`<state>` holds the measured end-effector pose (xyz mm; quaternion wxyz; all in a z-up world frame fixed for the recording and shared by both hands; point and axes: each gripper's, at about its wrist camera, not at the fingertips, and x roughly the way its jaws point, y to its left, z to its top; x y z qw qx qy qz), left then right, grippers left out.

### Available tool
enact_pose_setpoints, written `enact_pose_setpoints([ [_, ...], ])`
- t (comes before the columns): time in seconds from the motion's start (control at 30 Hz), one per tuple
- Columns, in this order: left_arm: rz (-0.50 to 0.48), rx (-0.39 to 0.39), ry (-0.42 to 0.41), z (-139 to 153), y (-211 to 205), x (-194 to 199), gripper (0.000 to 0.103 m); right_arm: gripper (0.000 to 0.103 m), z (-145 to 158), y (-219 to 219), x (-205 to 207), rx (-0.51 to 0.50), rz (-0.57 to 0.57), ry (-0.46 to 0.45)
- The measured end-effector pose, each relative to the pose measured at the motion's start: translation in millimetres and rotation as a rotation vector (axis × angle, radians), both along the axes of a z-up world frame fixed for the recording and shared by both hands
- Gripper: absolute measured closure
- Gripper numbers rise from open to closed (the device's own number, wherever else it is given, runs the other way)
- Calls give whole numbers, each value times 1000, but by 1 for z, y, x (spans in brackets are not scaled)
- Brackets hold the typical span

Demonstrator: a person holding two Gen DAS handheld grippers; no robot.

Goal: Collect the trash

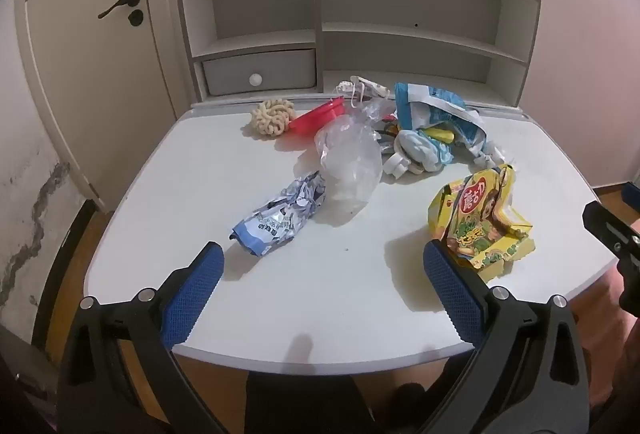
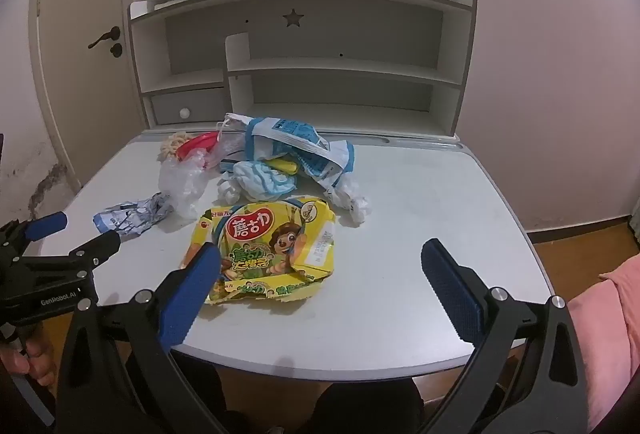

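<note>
the right claw (image 2: 320,274) hangs released, its blue pads spread wide with nothing between them, tilted down over the near part of the worktop (image 2: 420,202). just ahead of it, partly behind its left pad, lies the yellow snack box (image 2: 268,246), torn open and flattened, resting on the worktop and untouched by either pad. the left claw (image 1: 322,276) is likewise released and empty, hovering over a bare patch of the worktop; beyond its left pad lies a crumpled silver-blue wrapper (image 1: 278,220), and the yellow snack box sits just past its right pad.

further out, the rest of the trash is heaped toward the back: a clear plastic bag (image 1: 348,158) touching the wrapper's far end, a blue and white bag (image 1: 432,106) spilling crumpled blue and white stuff, a red lid or dish (image 1: 318,114) (which of the two is hard to tell) and a beige coiled thing (image 1: 272,116) beside it. behind stands a shelf unit (image 1: 360,26) with a small drawer.

nothing looks collected yet, so the step in hand seems to be the opening approach. no bin or bag for the trash shows in either view. the next move probably calls for lowering each claw onto its nearest piece, the right onto the box and the left onto the wrapper, and closing on a raised fold, since both lie fairly flat and may slide.
</note>
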<state>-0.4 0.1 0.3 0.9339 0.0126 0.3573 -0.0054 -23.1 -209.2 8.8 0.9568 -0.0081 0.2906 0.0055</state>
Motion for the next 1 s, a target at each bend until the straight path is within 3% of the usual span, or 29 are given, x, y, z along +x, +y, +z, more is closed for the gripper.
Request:
enact_pose_setpoints([
  [0.13, 6, 15, -3, 0, 0, 0, 6, 6, 0, 4, -1, -36, 3, 6],
  [1.0, 5, 24, -11, 0, -2, -2, 6, 6, 0, 2, -1, 2, 3, -4],
])
